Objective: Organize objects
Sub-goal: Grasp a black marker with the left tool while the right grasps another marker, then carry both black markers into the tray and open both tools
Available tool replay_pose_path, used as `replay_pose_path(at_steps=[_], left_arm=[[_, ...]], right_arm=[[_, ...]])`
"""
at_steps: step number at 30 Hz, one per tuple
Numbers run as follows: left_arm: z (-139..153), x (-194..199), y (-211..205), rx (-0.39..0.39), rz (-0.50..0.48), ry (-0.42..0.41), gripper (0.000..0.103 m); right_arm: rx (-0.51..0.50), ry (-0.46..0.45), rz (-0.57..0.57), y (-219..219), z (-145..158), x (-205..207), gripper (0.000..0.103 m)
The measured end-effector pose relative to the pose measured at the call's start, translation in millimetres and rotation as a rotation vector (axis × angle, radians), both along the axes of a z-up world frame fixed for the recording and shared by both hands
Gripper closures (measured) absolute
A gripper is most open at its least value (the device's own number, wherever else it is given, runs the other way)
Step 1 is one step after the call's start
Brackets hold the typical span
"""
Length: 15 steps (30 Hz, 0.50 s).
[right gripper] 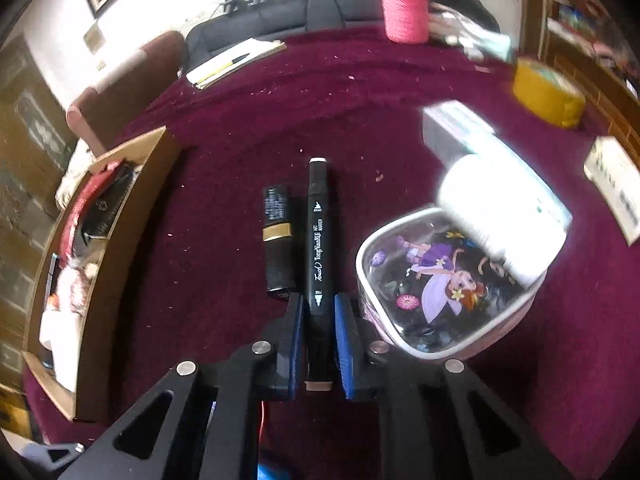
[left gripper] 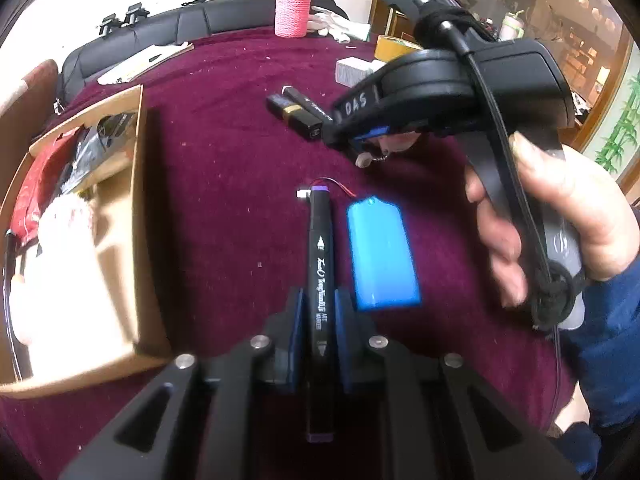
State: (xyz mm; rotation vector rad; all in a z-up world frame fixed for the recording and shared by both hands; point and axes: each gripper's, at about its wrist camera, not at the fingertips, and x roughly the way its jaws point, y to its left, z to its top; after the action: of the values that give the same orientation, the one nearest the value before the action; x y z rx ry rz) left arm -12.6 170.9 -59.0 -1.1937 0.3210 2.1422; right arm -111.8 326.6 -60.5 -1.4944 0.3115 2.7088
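Left gripper (left gripper: 318, 312) clamps purple-capped marker (left gripper: 319, 264); right gripper (right gripper: 318, 316) clamps beige-capped marker (right gripper: 318, 240) beside lipstick (right gripper: 279, 240). Risk: end-held markers pivot, slip short of cardboard box (left gripper: 138, 216).

Maroon tablecloth (left gripper: 224, 152) looked fuzzy, lint-flecked. Blue battery pack (left gripper: 382, 256) wore glossy shrink-wrap. Art markers (right gripper: 318, 240) matt black plastic. Cardboard box (left gripper: 136, 216) plain, matt brown.
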Motion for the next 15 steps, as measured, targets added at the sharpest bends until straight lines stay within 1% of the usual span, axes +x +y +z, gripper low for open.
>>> replay_pose_path(at_steps=[3, 5, 6, 8, 11, 15], left_arm=[[-1, 0, 4, -0.006, 0.007, 0.028, 0.089], [0, 0, -1, 0.029, 0.022, 0.012, 0.089], [0, -1, -4, 0.05, 0.03, -0.001, 0.089], [0, -4, -11, 0.095, 0.043, -0.04, 0.089], [1, -6, -17, 0.127, 0.058, -0.062, 0.089], [9, -4, -21, 0.156, 0.061, -0.056, 0.089]], right_arm=[[0.0, 0.021, 0.005, 2, 1, 12, 0.087], [-0.074, 0.037, -0.009, 10, 3, 26, 0.087], [-0.095, 0.047, -0.007, 10, 5, 31, 0.087], [-0.112, 0.072, -0.006, 12, 11, 46, 0.087], [-0.158, 0.096, 0.005, 15, 21, 67, 0.087], [-0.201, 0.118, 0.016, 16, 26, 90, 0.087]])
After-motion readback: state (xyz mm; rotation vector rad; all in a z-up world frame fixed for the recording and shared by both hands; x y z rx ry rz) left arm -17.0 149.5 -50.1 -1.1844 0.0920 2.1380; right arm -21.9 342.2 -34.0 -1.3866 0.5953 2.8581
